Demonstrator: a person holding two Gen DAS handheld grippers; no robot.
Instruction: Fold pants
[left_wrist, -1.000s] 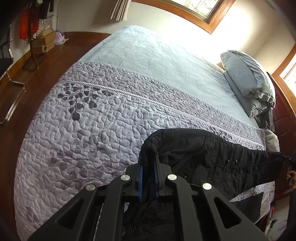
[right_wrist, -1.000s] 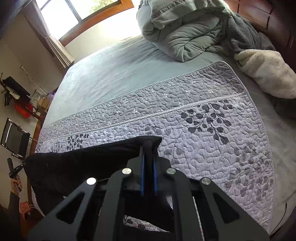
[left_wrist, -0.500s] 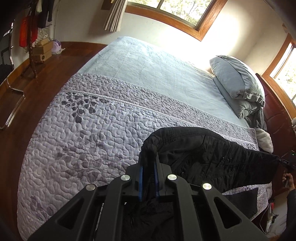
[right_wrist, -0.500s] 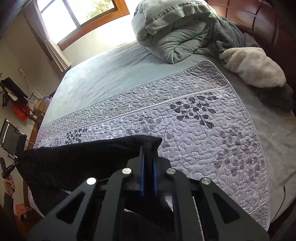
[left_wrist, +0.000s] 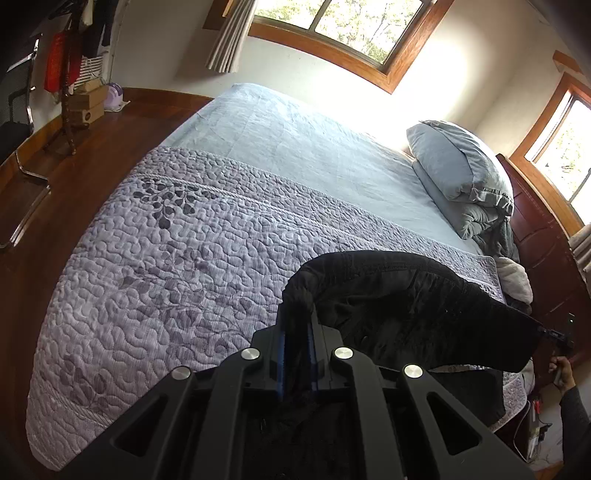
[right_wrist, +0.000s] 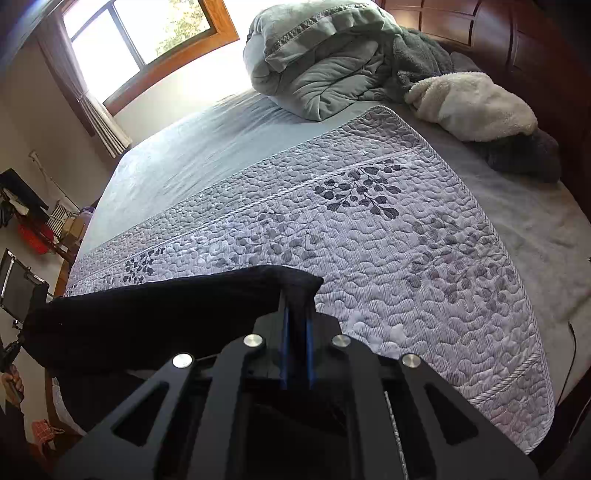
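Left gripper (left_wrist: 295, 325): you are pinching one end of the black pants (left_wrist: 406, 306) between jaws that are standing narrow on the cloth.
Right gripper (right_wrist: 295, 314): you are clamping the other end of the pants (right_wrist: 147, 317) the same way, jaws nearly together with cloth between them.
Pants: they are hanging stretched between your two grippers, above the near edge of the quilt (left_wrist: 166, 258), with the lower part drooping over the bed's side.
What is changing: over the last second you are lifting and tipping both grippers back, so the windows and more of the bed are coming into view; the pinch points are not slipping.
What it means: you are judged to be carrying the pants up and forward, ready to spread them flat; no fold looks made yet.
Landing spot: the quilt (right_wrist: 406, 240) ahead is lying flat, well apart from the pillows (left_wrist: 458, 173) and bundled blankets (right_wrist: 332, 66).
Watch: the sagging middle may be bunching as you lower it.
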